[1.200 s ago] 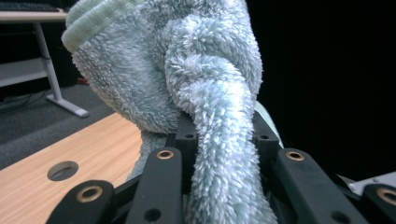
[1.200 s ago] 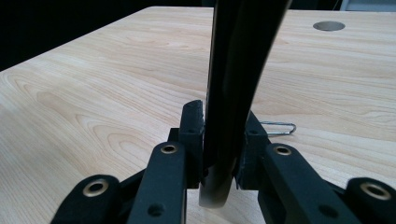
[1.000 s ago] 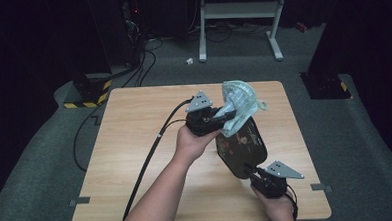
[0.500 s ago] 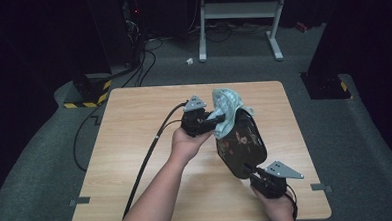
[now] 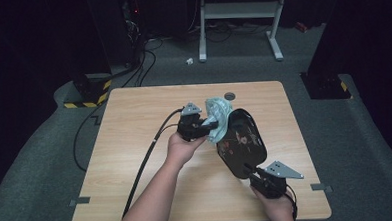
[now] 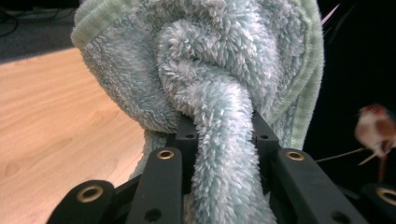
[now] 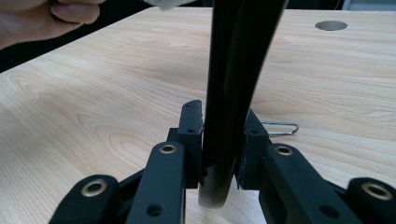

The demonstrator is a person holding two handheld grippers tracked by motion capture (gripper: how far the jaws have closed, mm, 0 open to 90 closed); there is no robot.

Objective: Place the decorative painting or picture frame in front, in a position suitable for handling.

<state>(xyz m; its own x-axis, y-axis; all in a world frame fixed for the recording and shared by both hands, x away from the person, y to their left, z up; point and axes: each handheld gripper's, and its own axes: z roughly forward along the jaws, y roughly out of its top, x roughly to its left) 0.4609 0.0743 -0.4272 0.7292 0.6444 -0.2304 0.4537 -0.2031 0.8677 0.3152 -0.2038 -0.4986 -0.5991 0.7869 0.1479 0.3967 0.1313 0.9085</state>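
Two grippers work one black lacquered tray point(image 5: 241, 142), which stands on edge above the wooden desk point(image 5: 135, 143) with its decorated face turned toward the left hand point(image 5: 181, 147).

Risks from this position:
- Tray slip. The right gripper point(image 5: 252, 171) holds the tray by its near rim alone. Judged from the right gripper view, the rim point(image 7: 219, 177) is narrow and glossy between the pads; sideways pressure from the wiping cloth could lever the tray around that one clamping point and twist it loose.
- Tray drop. If the grip gives way, the tray would probably fall flat onto the desk.
- Cloth loss. The pale green terry cloth point(image 5: 219, 117) is bunched and knotted. A hard rub across the tray face could drag it out of the left gripper point(image 5: 212, 125).
- Jaw contact. If the cloth shifts aside, bare jaw tips could scrape the lacquer.

Gripper state:
- Left gripper: clenched on the cloth. In the left gripper view the jaws stand narrowly apart, with a thick twist of the cloth point(image 6: 219, 140) pressed between them. The bundle lies against the tray's upper far edge.
- Right gripper: clamped on the tray rim, jaws narrowly apart, one pad on each side of the rim.

A metal paper clip point(image 7: 280, 128) lies on the desk just beyond the right gripper.
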